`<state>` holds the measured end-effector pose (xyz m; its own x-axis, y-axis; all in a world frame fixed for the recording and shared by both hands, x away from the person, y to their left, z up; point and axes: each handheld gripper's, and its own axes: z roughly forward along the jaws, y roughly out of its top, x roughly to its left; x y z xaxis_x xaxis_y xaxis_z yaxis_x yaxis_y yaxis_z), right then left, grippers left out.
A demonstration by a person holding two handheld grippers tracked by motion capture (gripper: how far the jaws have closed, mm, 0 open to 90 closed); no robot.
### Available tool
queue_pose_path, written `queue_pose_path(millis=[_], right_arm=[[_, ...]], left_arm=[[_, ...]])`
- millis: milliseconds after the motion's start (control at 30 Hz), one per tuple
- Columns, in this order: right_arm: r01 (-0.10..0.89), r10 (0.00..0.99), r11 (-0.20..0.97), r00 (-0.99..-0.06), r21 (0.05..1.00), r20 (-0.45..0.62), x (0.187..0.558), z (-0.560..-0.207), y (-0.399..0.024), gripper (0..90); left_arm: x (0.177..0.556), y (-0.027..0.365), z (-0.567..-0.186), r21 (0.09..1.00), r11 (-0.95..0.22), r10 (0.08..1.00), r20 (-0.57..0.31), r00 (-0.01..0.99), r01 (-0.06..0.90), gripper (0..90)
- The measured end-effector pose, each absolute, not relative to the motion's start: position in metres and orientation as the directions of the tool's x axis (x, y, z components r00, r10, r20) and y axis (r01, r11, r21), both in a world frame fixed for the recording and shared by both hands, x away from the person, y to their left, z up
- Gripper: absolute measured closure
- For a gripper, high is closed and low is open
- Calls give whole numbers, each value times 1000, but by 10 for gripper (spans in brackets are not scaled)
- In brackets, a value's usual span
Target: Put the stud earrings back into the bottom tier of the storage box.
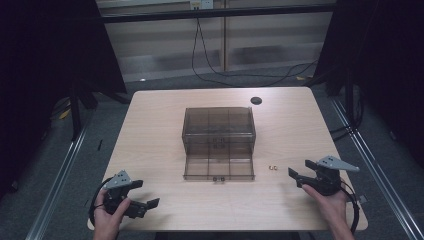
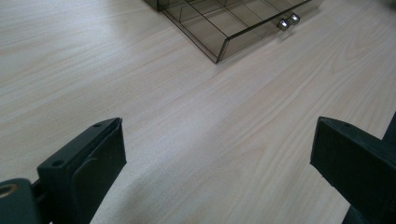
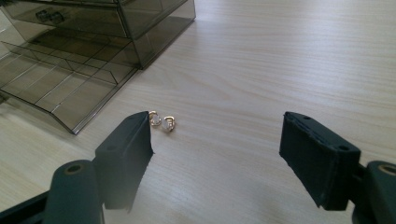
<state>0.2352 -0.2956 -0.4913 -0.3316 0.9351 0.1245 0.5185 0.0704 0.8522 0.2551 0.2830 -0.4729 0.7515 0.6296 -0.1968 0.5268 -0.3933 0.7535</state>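
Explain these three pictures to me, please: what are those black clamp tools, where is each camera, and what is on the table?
A person holds a hand-held two-jaw tool in each hand: the left gripper and the right gripper. The wide picture comes from a fixed camera above the person, looking down on the light wooden table. The other two come from cameras riding on each gripper, looking out between its own black jaws. Both pairs of jaws stand wide open with nothing held. In the middle of the table stands a smoky transparent plastic drawer box, its bottom divided drawer pulled out toward the person. Two small gold-coloured earrings lie on the bare wood beside the drawer, just ahead of the right gripper. A small black round disc sits near the far edge.
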Motion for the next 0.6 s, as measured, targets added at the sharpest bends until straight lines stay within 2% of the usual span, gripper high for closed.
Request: queue_pose_path(millis=[467,500,567,600], right_arm=[[542,918,93,-372,835,139,237,-493,-295,240],[563,923,101,-361,820,134,236,-492,-294,279],[568,921,103,-365,816,138,237,-492,-295,285],[578,916,110,-374,808,143,237,-492,-295,321]], left_arm=[[258,284,-475,749,-379,644,-208,736,543,32],[258,283,-475,749,-381,643,-207,737,543,32],[258,282,-475,748,-383,641,-207,739,542,32],[258,282,-475,749,-385,639,-206,741,540,32]])
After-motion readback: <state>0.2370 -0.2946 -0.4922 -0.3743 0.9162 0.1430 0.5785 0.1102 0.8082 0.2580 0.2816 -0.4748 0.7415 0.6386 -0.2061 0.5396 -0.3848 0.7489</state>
